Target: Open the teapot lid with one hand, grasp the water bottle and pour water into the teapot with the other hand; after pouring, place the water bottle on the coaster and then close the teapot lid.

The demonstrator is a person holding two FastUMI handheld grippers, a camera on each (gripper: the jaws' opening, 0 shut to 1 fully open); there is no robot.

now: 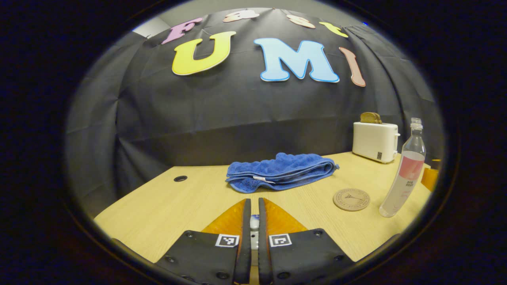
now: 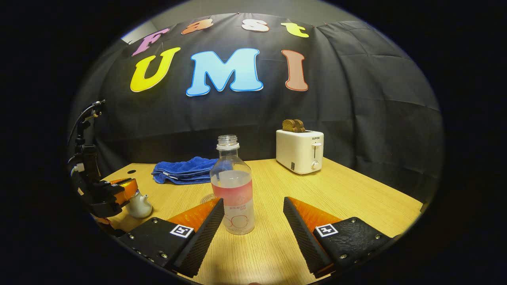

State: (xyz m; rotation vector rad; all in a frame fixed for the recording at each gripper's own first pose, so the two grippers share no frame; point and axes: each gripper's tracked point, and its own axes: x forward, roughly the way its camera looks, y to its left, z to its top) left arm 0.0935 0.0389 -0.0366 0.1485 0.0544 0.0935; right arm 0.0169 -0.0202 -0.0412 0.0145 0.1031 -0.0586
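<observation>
In the left gripper view, the left gripper (image 1: 254, 221) is seen with its fingers drawn nearly together, and a small white and blue knob (image 1: 254, 222) is pinched in the narrow gap between them; this appears to be the knob of the teapot lid, though the lid itself is hidden under the fingers. Beyond the fingers a folded blue towel (image 1: 281, 171) is laid on the wooden table (image 1: 166, 213). To the right a round coaster (image 1: 351, 199) is seen flat on the table, and the bottle (image 1: 404, 176) is stood upright just beside it, uncapped. A white toaster (image 1: 374, 141) with bread in its slot is placed at the far right, near the wall. In the right gripper view, the right gripper (image 2: 253, 215) is held with its fingers wide apart, and the bottle is stood between them, touched by neither. The coaster is partly hidden behind the bottle's base. At the left edge the left gripper is seen over the white teapot (image 2: 138, 206), whose spout is pointed to the right; the towel and the toaster are set farther back.
</observation>
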